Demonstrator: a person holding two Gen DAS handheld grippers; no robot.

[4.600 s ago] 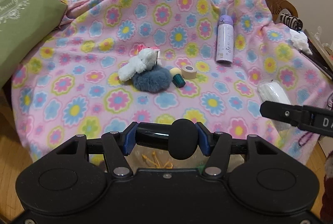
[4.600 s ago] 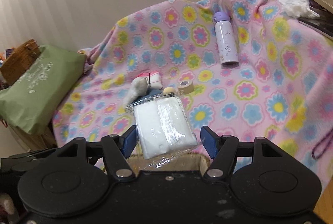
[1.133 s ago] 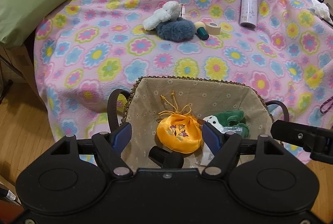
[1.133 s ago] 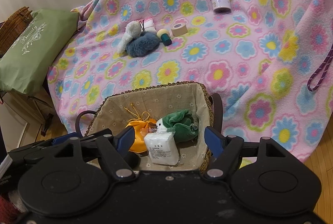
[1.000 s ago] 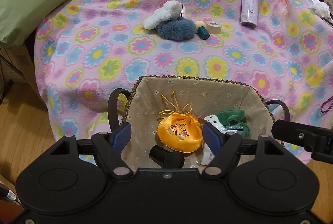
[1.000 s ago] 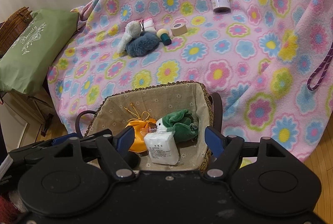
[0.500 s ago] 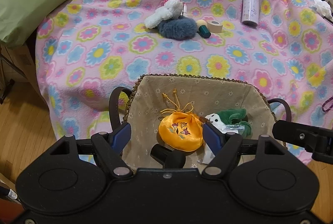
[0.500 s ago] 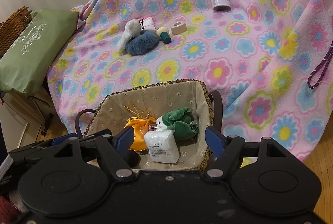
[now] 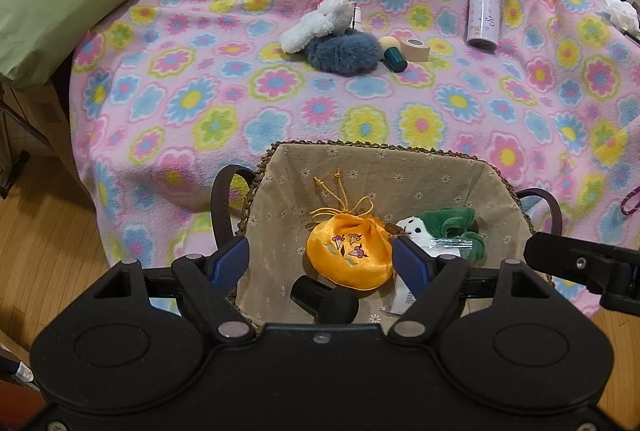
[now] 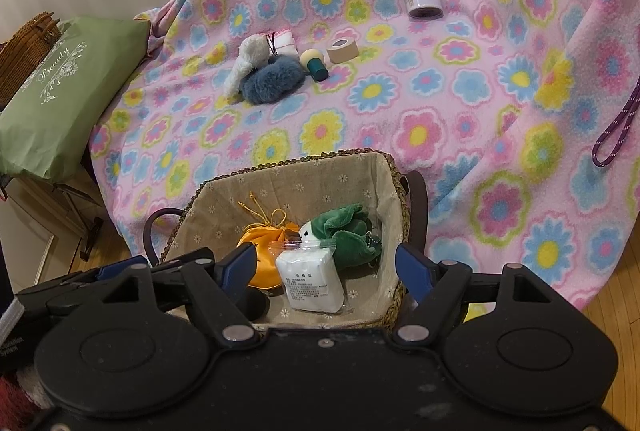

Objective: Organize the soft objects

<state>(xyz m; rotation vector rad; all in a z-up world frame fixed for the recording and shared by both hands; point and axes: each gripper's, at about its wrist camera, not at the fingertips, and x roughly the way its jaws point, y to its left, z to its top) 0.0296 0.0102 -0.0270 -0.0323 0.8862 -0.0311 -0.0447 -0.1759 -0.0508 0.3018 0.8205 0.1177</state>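
Basket [image 9: 280, 199] sits below both your grippers at the near edge of the flowered blanket [image 9: 192, 99], holding, left to right, a black foam-tipped piece [image 9: 324, 301], an orange pouch [image 9: 350, 251], a white packet [image 10: 314, 281] and a green plush [image 10: 348, 233]. Your left gripper [image 9: 320, 259] and right gripper [image 10: 326, 265] both hang over it with fingers spread and nothing between them. Farther back on the blanket lie a white plush [image 9: 316, 25], a blue fluffy piece [image 9: 344, 51], a tape roll [image 9: 416, 50] and a purple bottle [image 9: 484, 9].

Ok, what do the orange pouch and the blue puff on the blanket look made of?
Orange pouch: probably satin, given its glossy sheen, embroidered flowers and cord drawstring. Blue puff: fuzzy faux fur or plush, judging by its matte, shaggy pile.
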